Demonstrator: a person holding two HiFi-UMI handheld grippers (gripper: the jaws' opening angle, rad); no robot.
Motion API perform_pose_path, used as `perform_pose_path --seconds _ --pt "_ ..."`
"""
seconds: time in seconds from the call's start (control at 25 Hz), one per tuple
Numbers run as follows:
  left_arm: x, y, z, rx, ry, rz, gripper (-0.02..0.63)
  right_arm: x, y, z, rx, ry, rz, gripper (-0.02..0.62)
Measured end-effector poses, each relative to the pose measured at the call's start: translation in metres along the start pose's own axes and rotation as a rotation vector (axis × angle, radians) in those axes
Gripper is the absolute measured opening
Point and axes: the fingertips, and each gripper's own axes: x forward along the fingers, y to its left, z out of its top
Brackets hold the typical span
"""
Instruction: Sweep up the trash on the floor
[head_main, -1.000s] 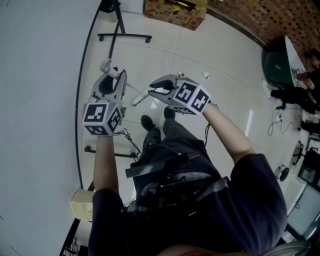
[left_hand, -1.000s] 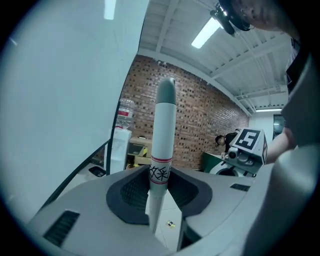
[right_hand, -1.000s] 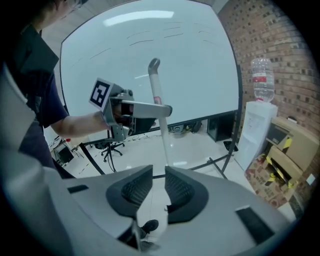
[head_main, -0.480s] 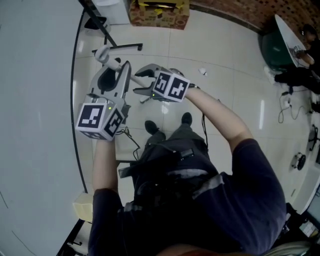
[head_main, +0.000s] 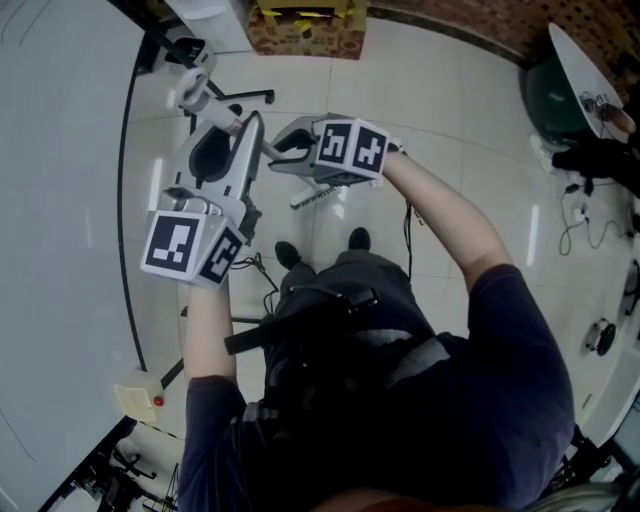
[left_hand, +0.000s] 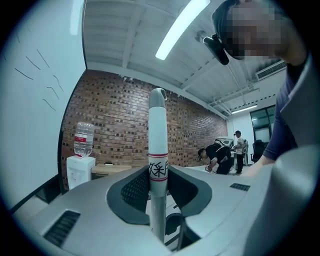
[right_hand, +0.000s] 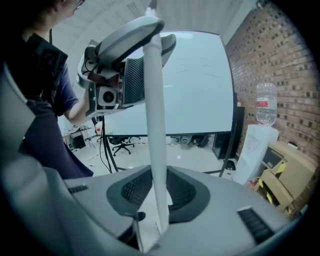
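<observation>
A white broom handle runs from the upper left down between both grippers to its lower part above the tiled floor. My left gripper is shut on the handle near its top end; in the left gripper view the handle stands upright between the pads. My right gripper sits lower on the same handle; its jaws are closing with the handle between them, and the pads touch it. The left gripper shows above in the right gripper view. I see no trash.
A whiteboard on a black stand fills the left side. A printed cardboard box lies at the top. A water dispenser stands by the brick wall. People work at the far right, near cables on the floor.
Both grippers have carried the broom handle up and left in the head view, toward the whiteboard stand. The handle's top end now lies nearer the stand, and the person's feet have shifted.
</observation>
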Motion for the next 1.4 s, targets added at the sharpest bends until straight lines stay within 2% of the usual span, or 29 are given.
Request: perform_pose_path --seconds 0.2,0.32,0.44,0.6,0.72,0.84,1.04,1.24,1.28,1.36,1.4 --pt "0.019 -0.042 0.003 -0.015 -0.010 -0.060 0.092 -0.044 0.009 -0.018 -0.015 -0.013 0.065 0.104" --pt "0.028 -0.062 0.000 -0.010 -0.007 -0.084 0.093 -0.063 0.008 -0.030 -0.027 -0.029 0.065 0.105" --pt "0.036 -0.076 -0.012 0.007 0.007 -0.096 0.095 -0.072 -0.001 -0.046 -0.039 -0.029 0.024 0.109" --pt "0.048 -0.084 -0.025 0.009 0.010 -0.123 0.099 -0.077 -0.019 -0.060 -0.027 -0.048 -0.079 0.115" --pt "0.061 -0.076 -0.024 0.013 -0.013 -0.132 0.100 -0.079 -0.039 -0.062 -0.014 -0.061 -0.153 0.115" --pt "0.071 -0.064 -0.025 0.001 -0.028 -0.160 0.100 -0.076 -0.055 -0.062 0.010 -0.063 -0.180 0.115" --pt "0.095 -0.046 -0.027 0.029 -0.056 -0.280 0.101 -0.069 -0.073 -0.065 0.019 -0.015 -0.080 0.113" --pt "0.119 -0.021 -0.019 -0.066 -0.121 -0.462 0.105 -0.062 -0.088 -0.059 0.030 0.028 0.020 0.106" --pt "0.129 -0.014 -0.015 -0.069 -0.113 -0.495 0.107 -0.064 -0.096 -0.058 0.045 0.036 0.035 0.104" --pt "0.151 -0.002 -0.013 -0.056 -0.068 -0.560 0.178 -0.067 -0.112 -0.057 0.079 0.054 0.058 0.104" --pt "0.158 0.000 -0.016 -0.039 -0.041 -0.592 0.178 -0.066 -0.116 -0.058 0.094 0.062 0.065 0.104"
